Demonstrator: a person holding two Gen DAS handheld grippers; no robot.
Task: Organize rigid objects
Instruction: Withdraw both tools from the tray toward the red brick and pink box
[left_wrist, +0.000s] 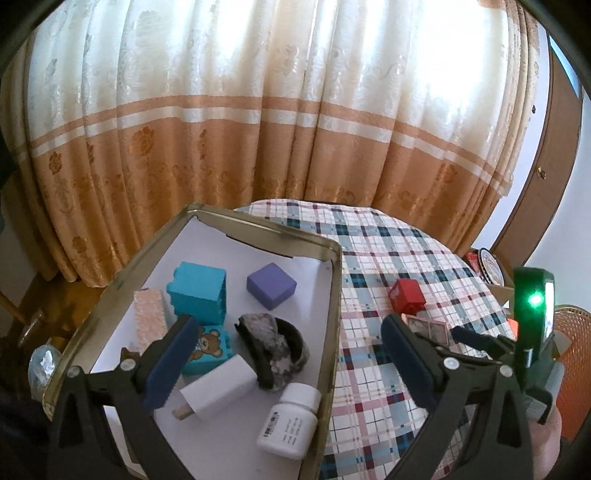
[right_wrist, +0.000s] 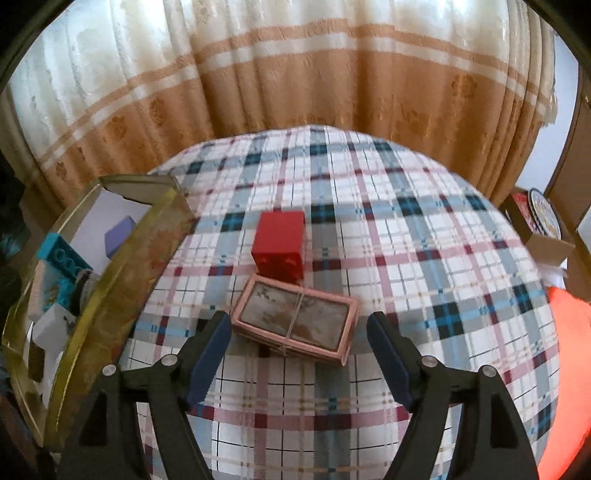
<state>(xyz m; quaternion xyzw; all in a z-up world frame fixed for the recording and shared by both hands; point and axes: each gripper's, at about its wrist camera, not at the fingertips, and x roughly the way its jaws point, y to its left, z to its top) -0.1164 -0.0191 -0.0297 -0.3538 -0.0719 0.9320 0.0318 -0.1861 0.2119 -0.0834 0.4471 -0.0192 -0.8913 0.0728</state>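
Most of the sorting looks done, judging by how full the shallow gold-rimmed metal tin (left_wrist: 334, 295) with its white paper lining already is on the left of the checked tablecloth (right_wrist: 424, 258). Inside it lie a turquoise toy building block (left_wrist: 197, 291), a second turquoise block printed with a bear (left_wrist: 208, 349), a lilac foam cube (left_wrist: 271, 285), a pale pink textured bar (left_wrist: 149, 317), a dark round dish holding a grey rough stone (left_wrist: 275, 347), a white rectangular block (left_wrist: 218, 393) and, nearest, a white plastic pill bottle with a barcode label (left_wrist: 290, 421). Two things are left out on the cloth to the right of the tin: a red cube-shaped box (right_wrist: 280, 245) farther off and a flat pink-framed rectangular case (right_wrist: 295, 321) lying just in front of it, the two close together or touching. The left gripper (left_wrist: 284, 354) hangs over the near right part of the tin with its jaws wide apart and nothing between them, so it holds nothing. The right gripper (right_wrist: 299, 354) points down at the pink-framed case with its jaws apart, one blue pad on each side of the case's near edge and neither pressing on it. The likely remaining work is to lift that case, then the red box, into the tin.
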